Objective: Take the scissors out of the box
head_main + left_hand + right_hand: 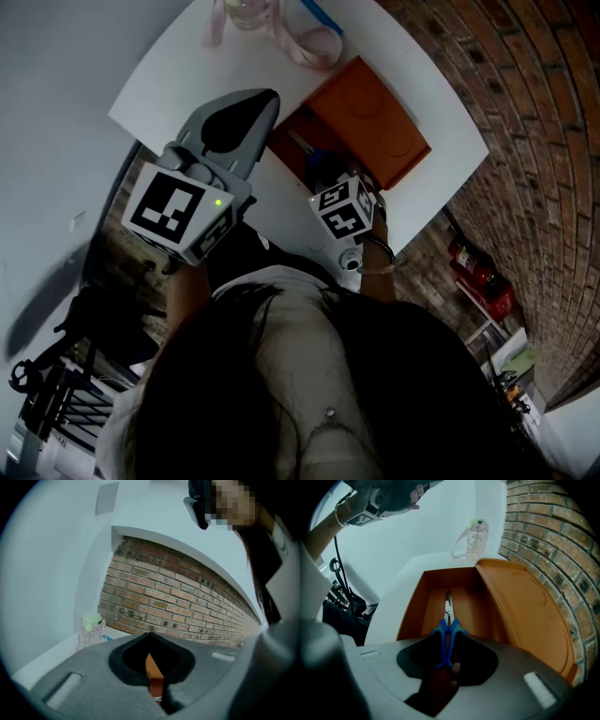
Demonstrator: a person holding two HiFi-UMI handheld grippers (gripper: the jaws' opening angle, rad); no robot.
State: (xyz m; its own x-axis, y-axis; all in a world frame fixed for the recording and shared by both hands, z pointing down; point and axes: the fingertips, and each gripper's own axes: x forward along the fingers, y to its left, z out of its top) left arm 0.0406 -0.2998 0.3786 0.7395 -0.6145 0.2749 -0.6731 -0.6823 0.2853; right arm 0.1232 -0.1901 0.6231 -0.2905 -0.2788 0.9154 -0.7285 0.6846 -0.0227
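At the centre of the right gripper view, the right gripper is closing its jaws on the blue handles of the scissors, with the blades pointing away toward the top of the frame, along the floor of the box. The scissors are lying inside the box, whose lid is standing open at the right of the frame. In the head view, the box is sitting at the upper middle on the table, and the right gripper is reaching into it at its lower left end.

The left gripper is hanging clear at the left of the head view, its jaws pressing almost together on nothing, with only a sliver of orange showing through.

The grasp looks like the step in hand. The next move is probably calling for a straight lift, keeping the blade tips clear of the box walls.
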